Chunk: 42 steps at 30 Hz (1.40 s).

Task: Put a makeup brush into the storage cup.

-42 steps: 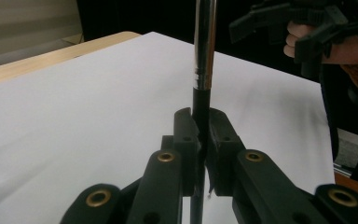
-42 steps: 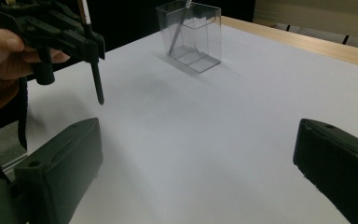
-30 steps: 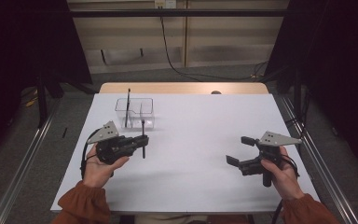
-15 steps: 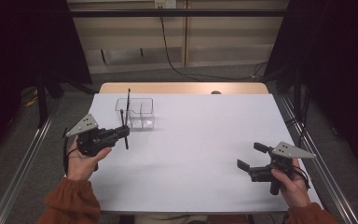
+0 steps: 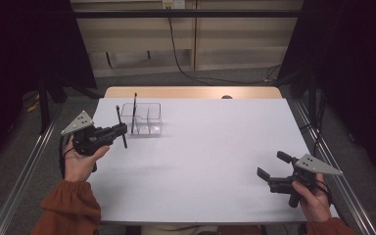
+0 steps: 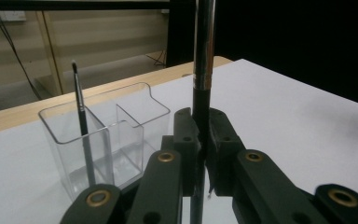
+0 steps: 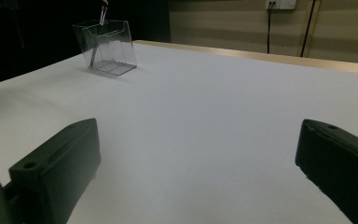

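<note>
— While the left tool (image 5: 120, 131) clamps that dark brush (image 6: 203, 70), where is it?
— Upright, just beside the clear organizer (image 5: 142, 119), where another brush (image 5: 134, 111) stands.
— And the right tool (image 5: 269, 167)?
— Jaws apart, holding nothing, low over the table (image 5: 210, 147), well away.
</note>
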Tool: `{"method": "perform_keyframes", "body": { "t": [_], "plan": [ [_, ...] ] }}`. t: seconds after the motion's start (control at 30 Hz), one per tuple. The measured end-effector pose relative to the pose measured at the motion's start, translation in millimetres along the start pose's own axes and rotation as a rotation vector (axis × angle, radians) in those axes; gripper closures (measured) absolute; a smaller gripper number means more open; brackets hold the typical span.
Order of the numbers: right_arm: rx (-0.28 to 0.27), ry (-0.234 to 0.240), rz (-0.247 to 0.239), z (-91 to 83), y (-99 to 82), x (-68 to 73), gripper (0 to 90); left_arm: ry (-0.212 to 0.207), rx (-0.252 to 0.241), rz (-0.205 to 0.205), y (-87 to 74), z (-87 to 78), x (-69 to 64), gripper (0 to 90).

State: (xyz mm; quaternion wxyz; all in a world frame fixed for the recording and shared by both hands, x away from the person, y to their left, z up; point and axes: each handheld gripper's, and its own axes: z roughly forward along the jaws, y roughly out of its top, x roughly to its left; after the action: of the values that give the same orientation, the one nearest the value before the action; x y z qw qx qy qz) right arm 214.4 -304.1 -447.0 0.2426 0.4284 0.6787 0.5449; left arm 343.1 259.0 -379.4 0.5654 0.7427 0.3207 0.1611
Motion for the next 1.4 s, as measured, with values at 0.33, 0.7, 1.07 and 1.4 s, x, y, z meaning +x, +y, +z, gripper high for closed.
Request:
{"method": "perform_keyframes", "body": {
  "t": [0.33,0.7,1.07,1.4],
  "plan": [
    [-0.011,0.011,-0.029,1.3,-0.2,1.4,0.0,0.056,-0.023,-0.009,17.4,0.5,17.7,84.1],
    [0.010,0.034,-0.011,4.4,-1.9,2.1,0.7,0.124,-0.048,-0.034,27.3,16.2,40.4,84.1],
    [0.009,0.023,-0.012,4.9,-1.8,1.5,0.0,0.180,-0.040,-0.009,47.5,35.8,49.1,84.1],
    [0.005,0.027,-0.010,4.6,-1.9,1.8,0.0,0.205,-0.038,-0.028,54.3,54.7,56.5,84.1]
  ]
}}
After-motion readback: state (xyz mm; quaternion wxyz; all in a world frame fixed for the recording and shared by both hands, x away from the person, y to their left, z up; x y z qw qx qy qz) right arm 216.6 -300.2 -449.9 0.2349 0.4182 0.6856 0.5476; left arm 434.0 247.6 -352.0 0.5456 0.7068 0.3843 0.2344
